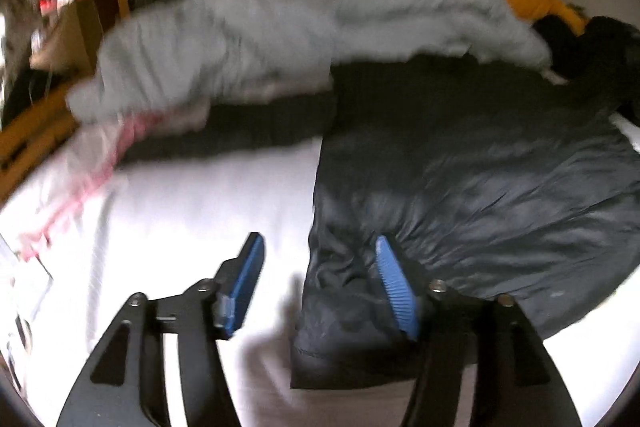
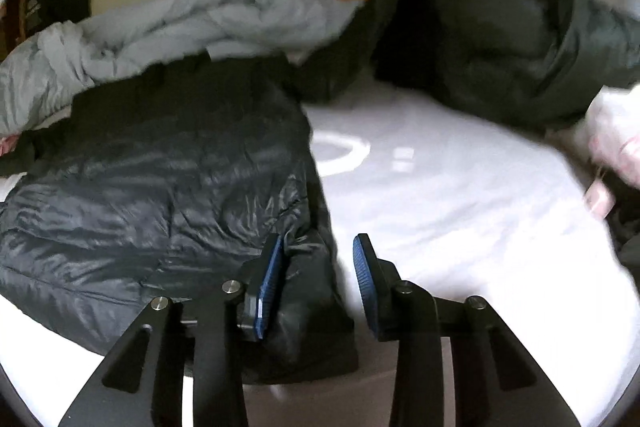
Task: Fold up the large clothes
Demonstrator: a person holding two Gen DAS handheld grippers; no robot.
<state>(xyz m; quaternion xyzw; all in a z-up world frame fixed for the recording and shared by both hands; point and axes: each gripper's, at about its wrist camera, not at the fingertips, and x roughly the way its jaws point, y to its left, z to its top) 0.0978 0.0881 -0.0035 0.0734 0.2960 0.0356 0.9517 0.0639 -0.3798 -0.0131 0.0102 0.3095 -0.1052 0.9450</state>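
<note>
White bed point(image 1: 192, 195) bears a dark jacket point(image 1: 480, 163), running near to far; left gripper point(image 1: 320, 283) and right gripper point(image 2: 318, 279), both half-open, straddle its near corners ungripped.

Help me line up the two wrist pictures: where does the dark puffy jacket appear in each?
Left wrist: dark puffy jacket fills the right half, its corner between the left gripper fingers.
Right wrist: jacket fills the left half, down to the right gripper.
Shared landmark: pale blue quilt behind it.
</note>
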